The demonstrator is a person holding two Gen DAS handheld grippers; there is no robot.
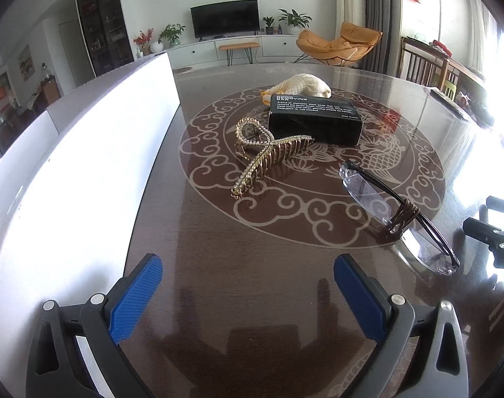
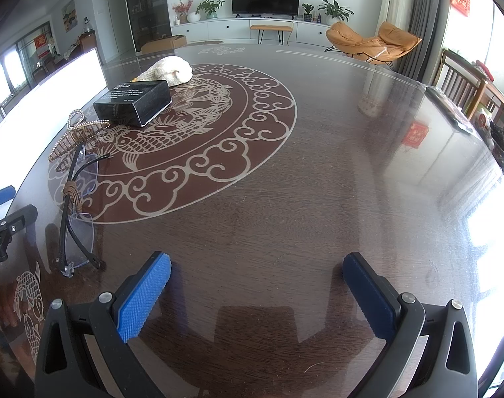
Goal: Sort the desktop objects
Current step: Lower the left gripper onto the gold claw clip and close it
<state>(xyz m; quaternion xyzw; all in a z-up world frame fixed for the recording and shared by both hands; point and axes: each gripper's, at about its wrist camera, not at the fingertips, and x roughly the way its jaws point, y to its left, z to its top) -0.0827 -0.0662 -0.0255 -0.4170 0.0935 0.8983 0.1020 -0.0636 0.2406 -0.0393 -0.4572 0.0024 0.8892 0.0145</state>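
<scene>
On the dark glass-topped table [image 1: 252, 282] lie a gold rhinestone hair claw [image 1: 265, 152], a black box with white print [image 1: 315, 119], a cream knitted pouch [image 1: 301, 88] behind it, and rimless glasses [image 1: 397, 219] with a brown cord wound round the bridge. My left gripper [image 1: 248, 272] is open and empty, short of the hair claw. My right gripper [image 2: 256, 272] is open and empty over bare table; the glasses [image 2: 76, 212], hair claw [image 2: 76, 136], box [image 2: 135, 102] and pouch [image 2: 172, 69] lie to its left.
A tall white box [image 1: 69, 182] stands along the table's left side. The right gripper's body [image 1: 494, 232] shows at the left wrist view's right edge. Chairs [image 2: 464, 86] and clutter sit beyond the table's right rim.
</scene>
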